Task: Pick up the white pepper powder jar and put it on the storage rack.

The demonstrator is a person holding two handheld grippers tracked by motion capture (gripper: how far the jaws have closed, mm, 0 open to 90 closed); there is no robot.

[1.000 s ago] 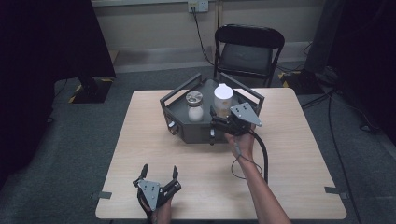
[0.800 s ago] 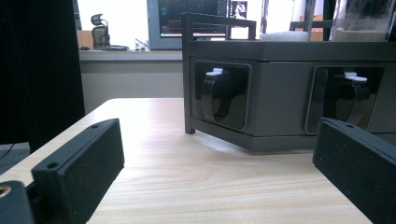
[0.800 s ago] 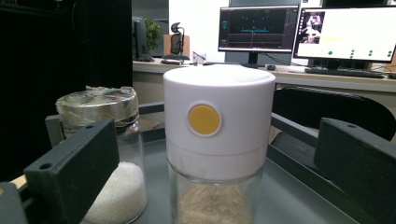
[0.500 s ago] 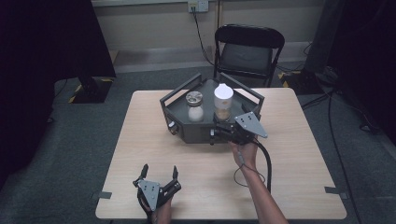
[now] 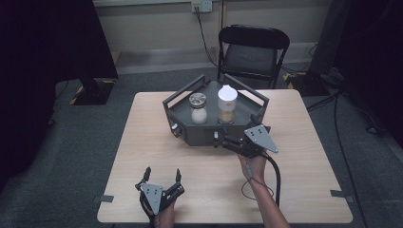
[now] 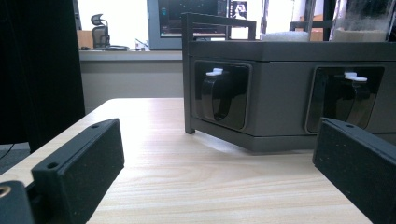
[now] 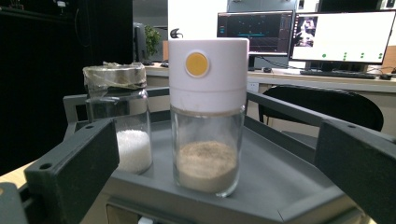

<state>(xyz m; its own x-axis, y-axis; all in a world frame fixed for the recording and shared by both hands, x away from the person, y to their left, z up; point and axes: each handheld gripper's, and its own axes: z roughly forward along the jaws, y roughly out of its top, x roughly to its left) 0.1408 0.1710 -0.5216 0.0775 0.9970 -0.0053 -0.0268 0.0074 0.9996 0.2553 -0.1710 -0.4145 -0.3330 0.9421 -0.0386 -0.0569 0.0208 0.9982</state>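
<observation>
Right gripper (image 5: 228,141) is lining up, jaws wide, on the white-capped jar (image 7: 208,114) at frame centre.
Squaring on the glass below the cap should help; left gripper (image 5: 161,176) is idling wide open, lower left.

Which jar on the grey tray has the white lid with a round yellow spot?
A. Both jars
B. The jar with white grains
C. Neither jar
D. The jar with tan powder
D: in the right gripper view, the jar with tan powder wears the white lid with the yellow spot, while the jar with white grains beside it on the grey tray has a different, dull cover.
</observation>
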